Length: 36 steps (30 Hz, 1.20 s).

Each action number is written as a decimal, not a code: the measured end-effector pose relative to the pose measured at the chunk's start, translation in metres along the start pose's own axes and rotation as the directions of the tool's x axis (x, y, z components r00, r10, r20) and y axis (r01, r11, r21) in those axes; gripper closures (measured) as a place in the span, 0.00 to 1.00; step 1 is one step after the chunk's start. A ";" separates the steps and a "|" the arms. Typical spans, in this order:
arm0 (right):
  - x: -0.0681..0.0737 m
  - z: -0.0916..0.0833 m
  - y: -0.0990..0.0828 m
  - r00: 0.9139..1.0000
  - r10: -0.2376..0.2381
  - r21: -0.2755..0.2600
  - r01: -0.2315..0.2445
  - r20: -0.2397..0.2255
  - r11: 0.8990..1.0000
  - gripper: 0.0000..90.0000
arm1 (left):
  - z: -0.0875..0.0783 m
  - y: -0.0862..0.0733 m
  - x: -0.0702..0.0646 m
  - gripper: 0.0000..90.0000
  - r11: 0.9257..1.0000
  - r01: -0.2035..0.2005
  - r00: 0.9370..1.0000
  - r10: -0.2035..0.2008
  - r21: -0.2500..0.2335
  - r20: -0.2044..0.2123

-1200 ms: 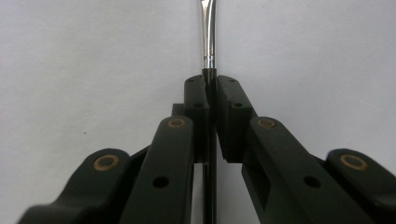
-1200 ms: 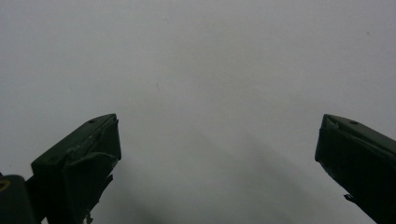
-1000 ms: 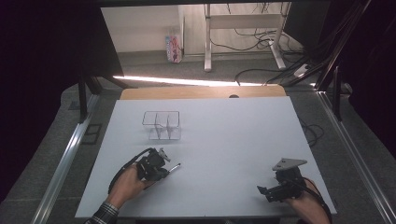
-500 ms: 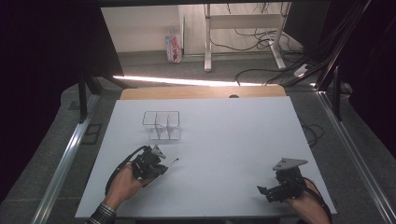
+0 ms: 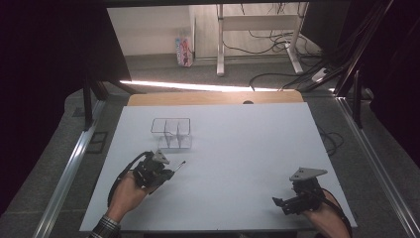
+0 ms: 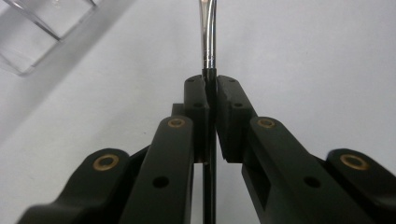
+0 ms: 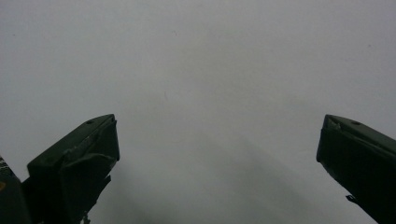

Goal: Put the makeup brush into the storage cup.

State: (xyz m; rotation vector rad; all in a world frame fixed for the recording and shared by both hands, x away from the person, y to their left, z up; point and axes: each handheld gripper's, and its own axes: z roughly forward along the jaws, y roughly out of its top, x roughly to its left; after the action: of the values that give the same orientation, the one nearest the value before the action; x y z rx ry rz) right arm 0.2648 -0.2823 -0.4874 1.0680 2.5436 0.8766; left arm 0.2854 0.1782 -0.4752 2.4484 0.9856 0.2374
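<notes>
Left hand-held gripper, near the left front of the white tabletop, clamped on a slender tool with a dark handle and metal shaft, just in front of the clear divided organizer. Right hand-held gripper, jaws spread wide with nothing between them, at the right front, well apart.

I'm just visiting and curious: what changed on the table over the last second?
The left gripper, shut on a thin metal utensil, moved a little up the table toward the clear divided box, carrying the utensil along. The right gripper stayed put near the table's front right corner with its jaws apart and nothing between them. The box did not move.
</notes>
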 end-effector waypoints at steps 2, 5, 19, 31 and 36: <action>0.000 0.000 0.000 1.000 0.003 -0.001 -0.003 0.002 1.000 0.00 | -0.002 0.000 0.001 0.93 1.000 0.006 1.000 -0.006 -0.018 -0.004; 0.000 0.000 0.000 1.000 -0.004 -0.003 0.004 -0.002 1.000 0.00 | -0.006 0.000 0.004 0.93 0.999 0.013 1.000 -0.014 -0.045 -0.007; 0.003 0.001 0.000 1.000 -0.017 0.018 0.017 -0.003 1.000 0.00 | -0.017 0.003 0.015 0.93 0.988 0.064 0.998 -0.066 -0.143 -0.006; 0.003 0.001 0.001 1.000 -0.031 0.006 0.031 -0.005 1.000 0.00 | -0.029 0.004 0.031 0.93 0.960 0.147 0.989 -0.151 -0.239 0.002; 0.003 0.002 0.001 1.000 -0.030 0.008 0.030 -0.006 1.000 0.00 | -0.032 0.005 0.038 0.93 0.946 0.172 0.984 -0.177 -0.276 0.008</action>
State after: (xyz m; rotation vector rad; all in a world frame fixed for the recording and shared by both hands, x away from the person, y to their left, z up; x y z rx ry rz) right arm 0.2639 -0.2794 -0.4883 1.0288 2.5633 0.8637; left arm 0.3056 0.2127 -0.4458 2.0977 1.0905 0.3132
